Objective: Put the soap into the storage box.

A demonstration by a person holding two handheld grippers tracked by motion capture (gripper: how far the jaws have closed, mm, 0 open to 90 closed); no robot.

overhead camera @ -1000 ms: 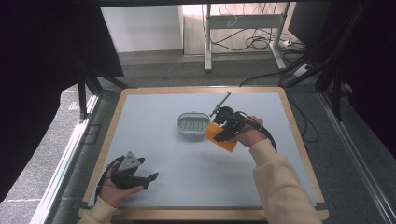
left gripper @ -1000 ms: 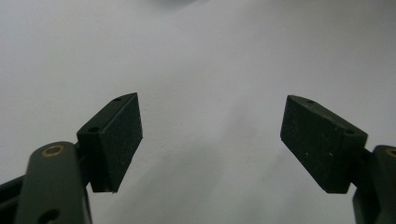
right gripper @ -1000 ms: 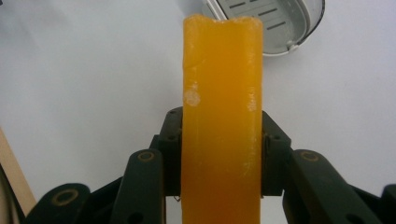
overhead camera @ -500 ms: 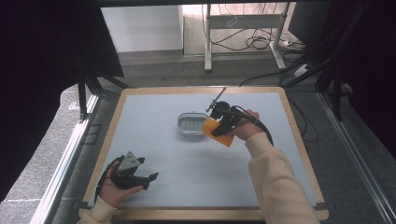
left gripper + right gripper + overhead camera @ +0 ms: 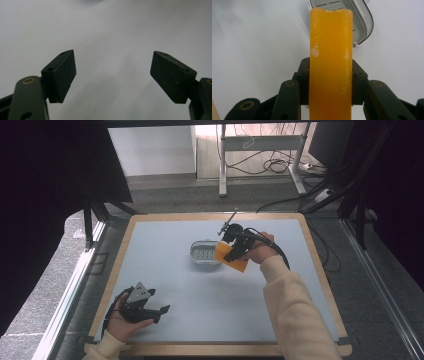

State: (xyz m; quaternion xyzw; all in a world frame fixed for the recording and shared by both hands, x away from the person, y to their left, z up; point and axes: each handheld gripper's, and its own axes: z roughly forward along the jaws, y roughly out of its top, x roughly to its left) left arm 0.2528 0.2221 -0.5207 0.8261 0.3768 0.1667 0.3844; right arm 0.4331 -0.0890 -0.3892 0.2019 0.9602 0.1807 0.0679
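- Right gripper [image 5: 231,254] shifted up the high view and slightly left since a second ago; now at the right edge of the grey tray [image 5: 200,254], earlier just off its lower right corner.
- Orange sponge [image 5: 229,256] carried along with it; its near corner now overlapping the tray's right end in the high view, earlier fully on bare table.
- Tray in the same spot as before, near the middle of the table [image 5: 165,235].
- Left gripper [image 5: 159,310] unmoved at the near left corner, held low over the table surface in the left hand [image 5: 122,322].
- Right gripper pinching the orange sponge: in the right gripper view [image 5: 329,82], black pads [image 5: 305,82] pressed against both flat sides of the slab, sponge [image 5: 330,62] standing on edge and running straight out between them.
- Far end of the sponge reaching over the rim of the tray [image 5: 364,27] in that view; slotted tray floor visible just past the sponge tip.
- Contact between sponge and tray: cannot tell.
- Left gripper [image 5: 112,72] spread wide, nothing between the pads [image 5: 66,75]; bare pale table behind.
- Right hand [image 5: 260,251] wrapped round the gripper body, cream sleeve [image 5: 295,315] running back to the near edge; cable looping over the wrist.
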